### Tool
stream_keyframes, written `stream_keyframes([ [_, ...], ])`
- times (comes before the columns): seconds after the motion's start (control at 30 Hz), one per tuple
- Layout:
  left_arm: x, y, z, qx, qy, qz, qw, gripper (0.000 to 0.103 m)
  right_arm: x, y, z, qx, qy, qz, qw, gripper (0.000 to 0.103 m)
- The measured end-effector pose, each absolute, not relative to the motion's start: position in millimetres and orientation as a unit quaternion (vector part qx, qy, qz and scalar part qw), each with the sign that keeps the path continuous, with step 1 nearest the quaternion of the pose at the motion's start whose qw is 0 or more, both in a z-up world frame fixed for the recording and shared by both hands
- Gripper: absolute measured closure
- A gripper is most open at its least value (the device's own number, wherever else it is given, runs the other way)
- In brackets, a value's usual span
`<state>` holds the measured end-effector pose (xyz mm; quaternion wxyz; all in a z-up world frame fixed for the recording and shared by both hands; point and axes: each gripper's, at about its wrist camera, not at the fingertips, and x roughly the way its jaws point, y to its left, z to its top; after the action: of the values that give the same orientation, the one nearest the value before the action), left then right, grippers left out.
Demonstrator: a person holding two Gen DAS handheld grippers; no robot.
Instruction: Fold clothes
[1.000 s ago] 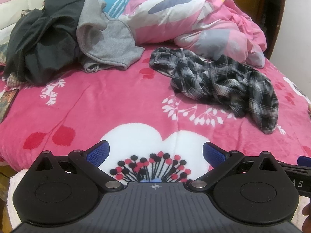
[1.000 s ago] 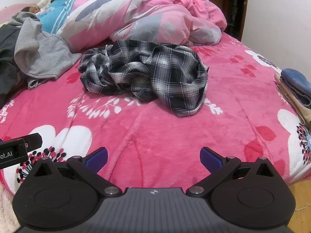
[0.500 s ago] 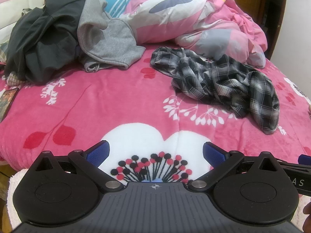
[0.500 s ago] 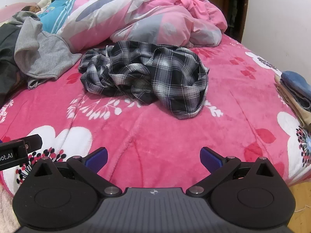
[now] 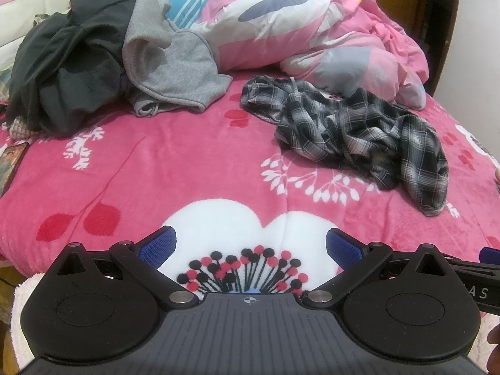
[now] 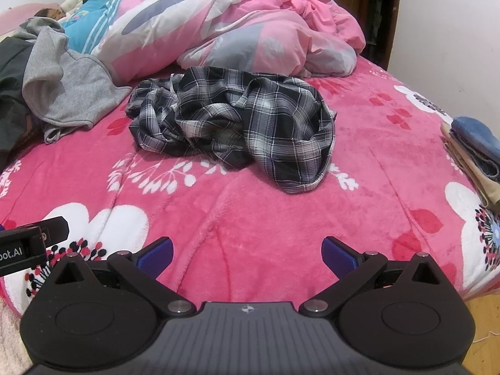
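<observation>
A crumpled black-and-white plaid shirt [image 5: 359, 131] [image 6: 240, 125] lies in a heap on the pink flowered blanket [image 5: 175, 168] [image 6: 250, 225]. Left of it rests a grey garment [image 5: 168, 72] [image 6: 65, 93] against a dark grey pile [image 5: 65, 68]. My left gripper [image 5: 250, 247] hovers open near the bed's front edge, well short of the shirt, with nothing between its blue pads [image 5: 159, 245]. My right gripper [image 6: 247, 251] is open too, empty, facing the shirt from the front.
A rumpled pink quilt [image 5: 328, 31] [image 6: 250, 31] fills the back of the bed. Folded clothes [image 6: 475, 153] are stacked at the bed's right edge. A dark flat object [image 5: 11, 164] lies at the left edge. The other gripper's body [image 6: 28, 243] shows at left.
Both views have crept slightly closer to the bed and the plaid shirt. Neither gripper's jaws have changed, and no clothing has moved.
</observation>
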<state>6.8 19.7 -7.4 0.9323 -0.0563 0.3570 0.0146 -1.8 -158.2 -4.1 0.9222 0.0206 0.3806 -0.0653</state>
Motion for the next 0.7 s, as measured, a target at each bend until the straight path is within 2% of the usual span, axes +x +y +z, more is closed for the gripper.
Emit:
stream_keyframes([
  [0.7,15.0,24.5,-15.0,-0.069,0.348,0.008,0.935,0.000,2.9,-167.2,-12.2,0.039,0.373,-0.062,0.925,0.000],
])
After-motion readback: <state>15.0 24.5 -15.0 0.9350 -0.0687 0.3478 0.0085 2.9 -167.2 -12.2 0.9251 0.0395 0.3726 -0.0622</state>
